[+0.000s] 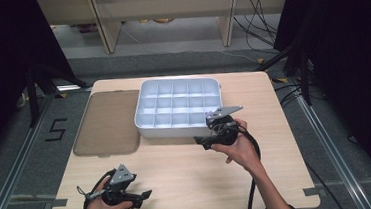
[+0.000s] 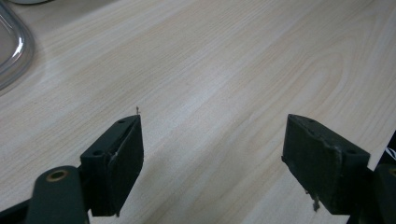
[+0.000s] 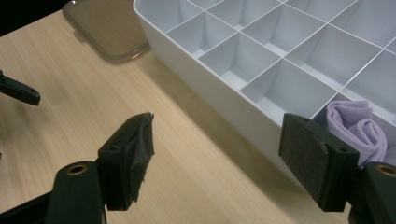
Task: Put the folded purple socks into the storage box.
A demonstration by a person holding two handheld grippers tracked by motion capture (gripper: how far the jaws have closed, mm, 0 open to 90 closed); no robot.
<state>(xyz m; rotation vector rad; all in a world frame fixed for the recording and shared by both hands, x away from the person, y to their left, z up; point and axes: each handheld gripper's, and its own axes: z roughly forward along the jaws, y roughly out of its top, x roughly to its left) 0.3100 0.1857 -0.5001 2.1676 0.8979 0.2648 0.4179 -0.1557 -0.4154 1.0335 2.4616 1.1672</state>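
White plastic organizer box (image 1: 178, 107) sat at the far middle of the light wood-grain table (image 1: 188, 169), rectangular with rounded corners, thin straight dividers cutting it into a grid of square cells, smooth matte walls. Rolled lilac cloth (image 3: 357, 126), soft and folded with ribbed-looking weave, lay in a near-edge cell of the box, just behind the right-hand jaw in the right gripper view. Smoky translucent lid (image 1: 107, 123), flat, rounded corners with a raised rim, lay on the table just left of the box, its right edge close to the box wall; whether they touched could not be told. Right gripper (image 3: 217, 154) hovered at the box's near right corner, jaws wide apart and holding nothing, one jaw over bare table, the other at the box's near wall; pads black, rough, worn at the edges. Left gripper (image 2: 212, 154) was low over the table at the near left, well apart from box and lid, jaws wide and empty, pads black and scuffed, a chip on the right one. Left hand (image 1: 104, 208) sat near the table's near edge. Right hand (image 1: 239, 148) was just near of the box. Open bare wood ran across the whole near half between the grippers; the strip right of the box was also free.
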